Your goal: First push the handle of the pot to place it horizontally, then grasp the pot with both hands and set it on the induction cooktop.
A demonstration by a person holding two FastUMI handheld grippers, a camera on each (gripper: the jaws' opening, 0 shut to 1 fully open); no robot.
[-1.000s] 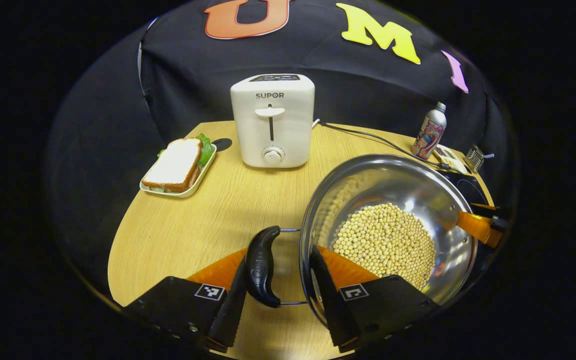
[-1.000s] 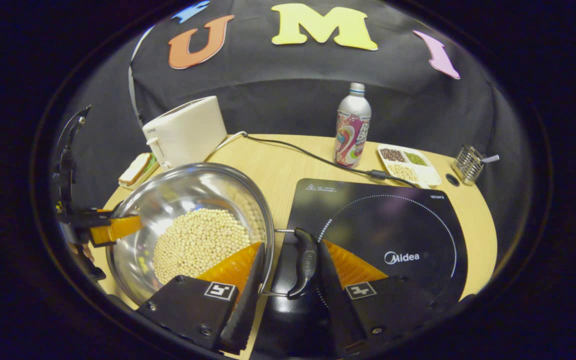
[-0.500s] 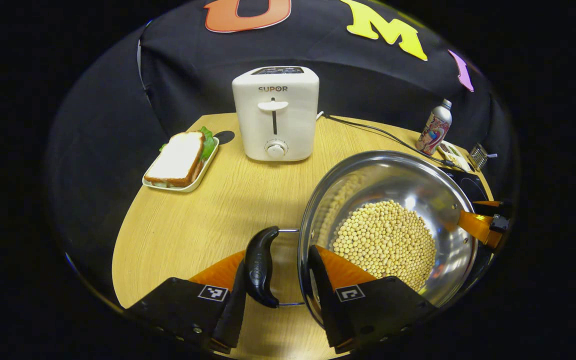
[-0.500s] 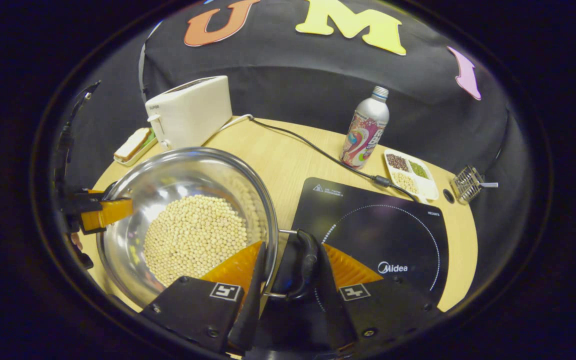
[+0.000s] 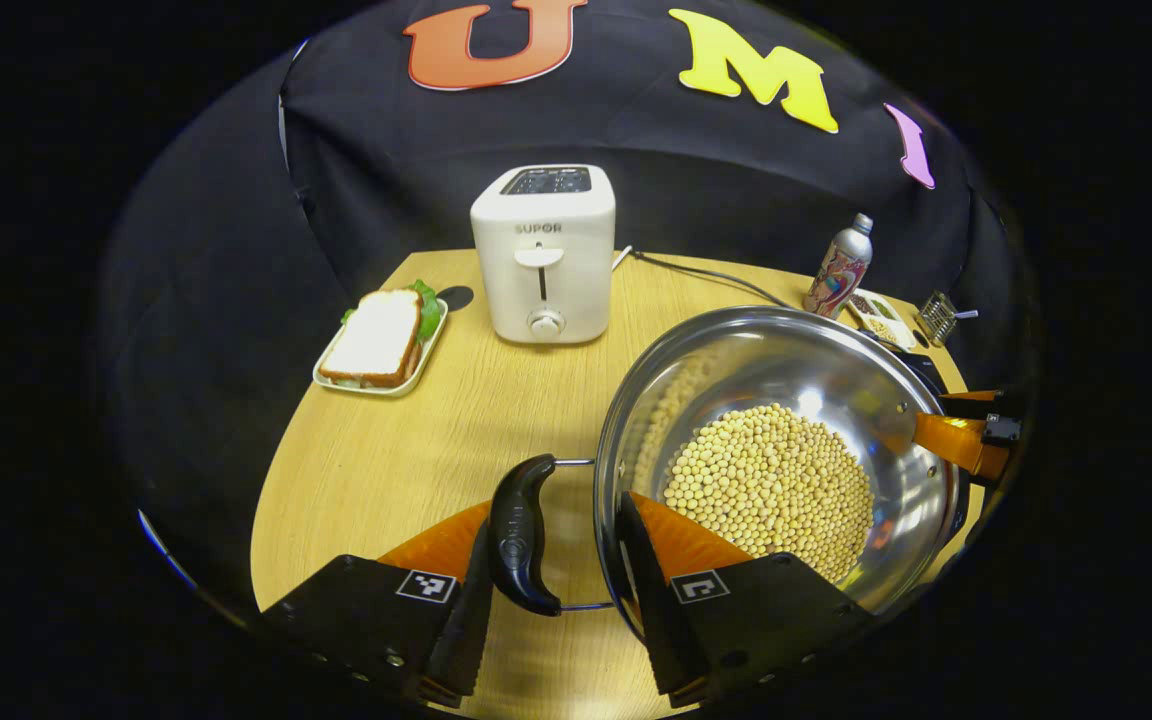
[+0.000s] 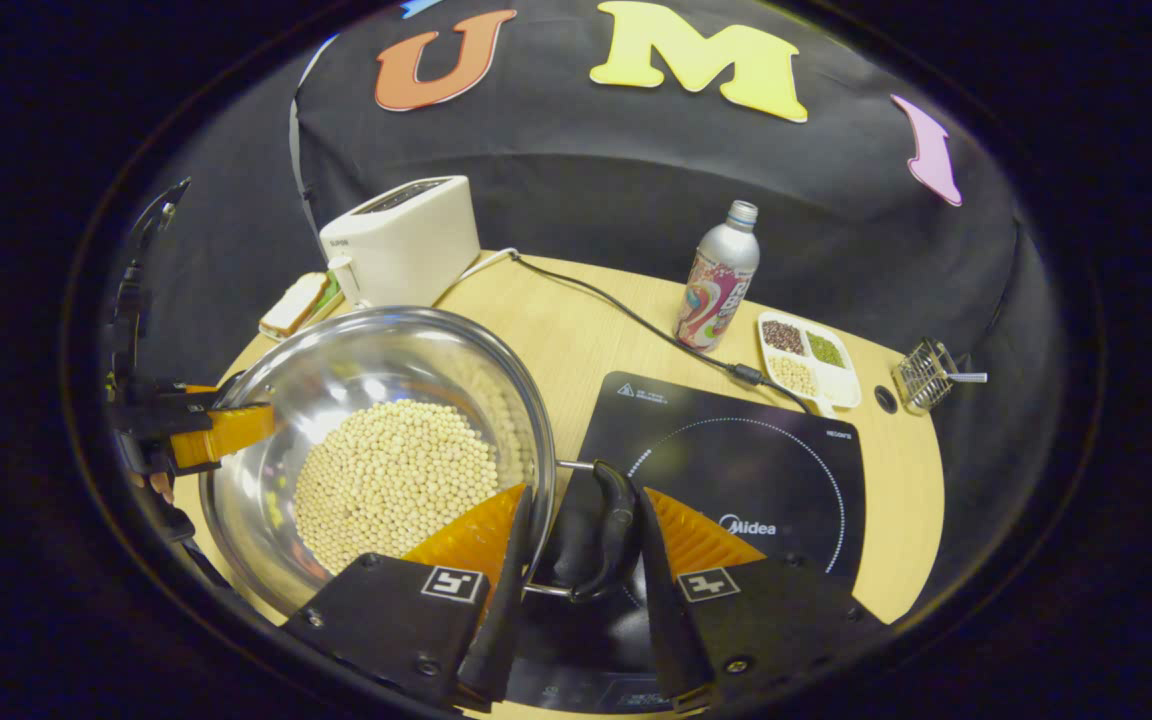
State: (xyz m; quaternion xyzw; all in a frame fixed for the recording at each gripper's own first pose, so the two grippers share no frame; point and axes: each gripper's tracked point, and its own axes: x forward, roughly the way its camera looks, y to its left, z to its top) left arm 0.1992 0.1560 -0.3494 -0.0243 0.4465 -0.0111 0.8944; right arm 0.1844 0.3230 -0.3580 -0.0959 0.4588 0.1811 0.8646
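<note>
- While the steel pot [image 5: 786, 450] of soybeans [image 5: 771, 490] is held by both side handles, the carry step is judged to be in hand; the push on the handles looks done, since both lie flat.
- The left gripper [image 5: 556, 560] is seen pinching across the pot's rim and its black left handle [image 5: 521, 535], with one finger inside the pot and one outside the handle.
- The right gripper [image 6: 576, 550] is seen pinching the same way across the rim and the black right handle [image 6: 611, 525].
- The pot is seen just left of the induction cooktop [image 6: 736, 470], with its right handle over the cooktop's near left corner. Whether the pot is off the table [image 5: 416, 440] cannot be told.
- Next, the pot should be moved right and set down inside the cooktop's dotted ring. Both sides should be kept level, so no beans are spilled.
- Open room is seen on the cooktop's glass top.
- Behind the cooktop, a power cord [image 6: 636, 320], a drink bottle [image 6: 716, 280] and a snack tray [image 6: 806, 355] are seen; these should be kept clear of.
- The toaster [image 5: 543, 255] and the sandwich plate [image 5: 381, 340] stand far to the left of the cooktop.
- The cooktop's near edge lies close to the table's edge.
</note>
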